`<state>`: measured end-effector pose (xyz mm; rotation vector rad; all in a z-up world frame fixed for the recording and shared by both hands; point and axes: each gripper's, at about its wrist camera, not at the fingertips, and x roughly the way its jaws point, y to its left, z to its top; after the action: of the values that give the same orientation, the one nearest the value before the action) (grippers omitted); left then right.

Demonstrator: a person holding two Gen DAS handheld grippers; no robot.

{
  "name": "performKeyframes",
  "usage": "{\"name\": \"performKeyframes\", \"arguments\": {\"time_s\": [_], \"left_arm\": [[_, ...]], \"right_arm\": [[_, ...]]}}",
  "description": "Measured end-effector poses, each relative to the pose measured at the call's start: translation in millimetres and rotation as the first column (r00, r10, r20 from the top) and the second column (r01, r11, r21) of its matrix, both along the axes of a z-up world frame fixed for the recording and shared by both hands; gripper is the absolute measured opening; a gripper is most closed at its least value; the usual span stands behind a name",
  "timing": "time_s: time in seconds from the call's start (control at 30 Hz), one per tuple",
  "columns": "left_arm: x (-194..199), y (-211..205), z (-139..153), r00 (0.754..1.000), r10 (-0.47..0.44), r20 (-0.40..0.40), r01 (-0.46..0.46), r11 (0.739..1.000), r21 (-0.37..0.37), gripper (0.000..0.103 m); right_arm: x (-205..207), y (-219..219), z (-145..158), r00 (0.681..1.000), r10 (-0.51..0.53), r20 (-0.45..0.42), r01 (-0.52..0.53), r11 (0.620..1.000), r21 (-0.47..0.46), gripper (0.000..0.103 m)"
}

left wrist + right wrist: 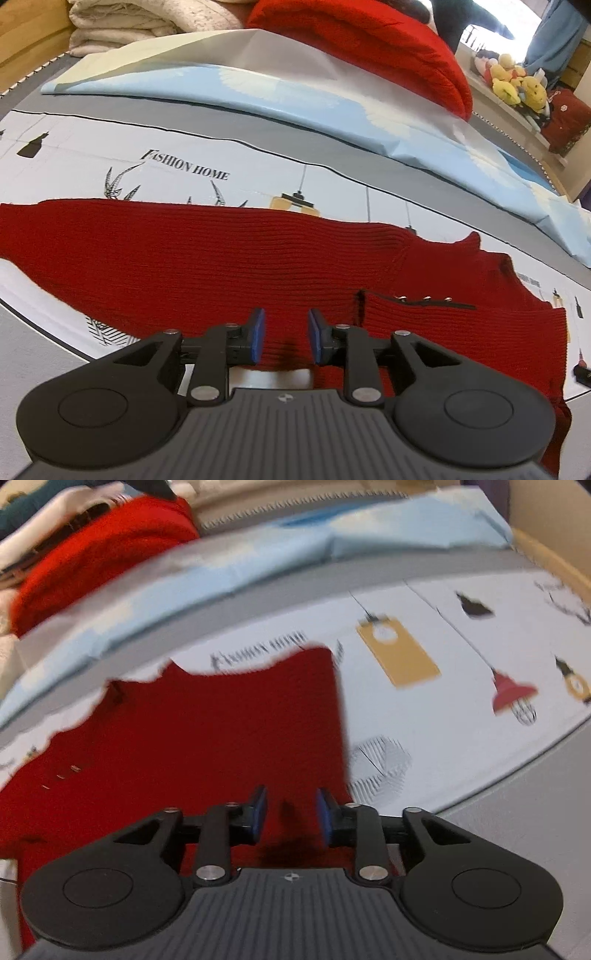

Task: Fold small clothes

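Here the red knitted sweater (221,254) lies spread flat on a printed bedsheet (110,162) bearing the words "FASHION HOME" and drawings of hanging lamps. It serves as the landmark for everything else.

The left gripper (286,338) hangs just above the sweater's near edge, its blue pads (257,334) standing a modest way apart. Knit shows in the gap between them, yet neither pad presses on it, so the jaws hold nothing. To the right of this gripper, on the sweater itself, runs a dark strap with small metal studs (424,300).

The right gripper (291,818) hovers over the sweater close to its straight right-hand edge, jaws likewise partly open with red fabric seen between the pads (325,818) but not clamped. This view is blurred, so fine detail of the knit is lost.

Beyond the sweater, further up the bed, a light blue folded sheet (295,96) lies across the bedding. Behind that, well apart from the sweater, sits a brighter red knitted garment (369,40) in a heap, beside a stack of cream blankets (122,26). Off past the sweater's right end, yellow plush toys (517,81) crowd a shelf.
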<state>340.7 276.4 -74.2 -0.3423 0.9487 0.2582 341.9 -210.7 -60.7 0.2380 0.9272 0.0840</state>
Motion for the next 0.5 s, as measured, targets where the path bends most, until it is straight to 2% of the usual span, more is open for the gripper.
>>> {"name": "performKeyframes", "arguments": {"time_s": [0.23, 0.43, 0.47, 0.5], "left_arm": [[0, 6, -4, 1.000, 0.014, -0.011, -0.014, 1.000, 0.021, 0.032], [1, 15, -9, 0.999, 0.041, -0.012, -0.040, 0.998, 0.051, 0.032], [1, 18, -10, 0.998, 0.056, -0.011, -0.055, 0.997, 0.053, 0.036], [1, 22, -11, 0.997, 0.075, -0.007, -0.074, 0.996, 0.050, 0.045]], "right_arm": [[0, 24, 29, 0.995, 0.059, 0.081, -0.063, 0.997, 0.051, 0.035], [-5, 42, 53, 0.982, 0.091, 0.163, -0.099, 0.994, 0.040, 0.035], [-7, 45, 56, 0.978, 0.109, 0.179, -0.116, 0.993, 0.033, 0.035], [-6, 46, 58, 0.976, 0.118, 0.182, -0.124, 0.992, 0.022, 0.035]]}}
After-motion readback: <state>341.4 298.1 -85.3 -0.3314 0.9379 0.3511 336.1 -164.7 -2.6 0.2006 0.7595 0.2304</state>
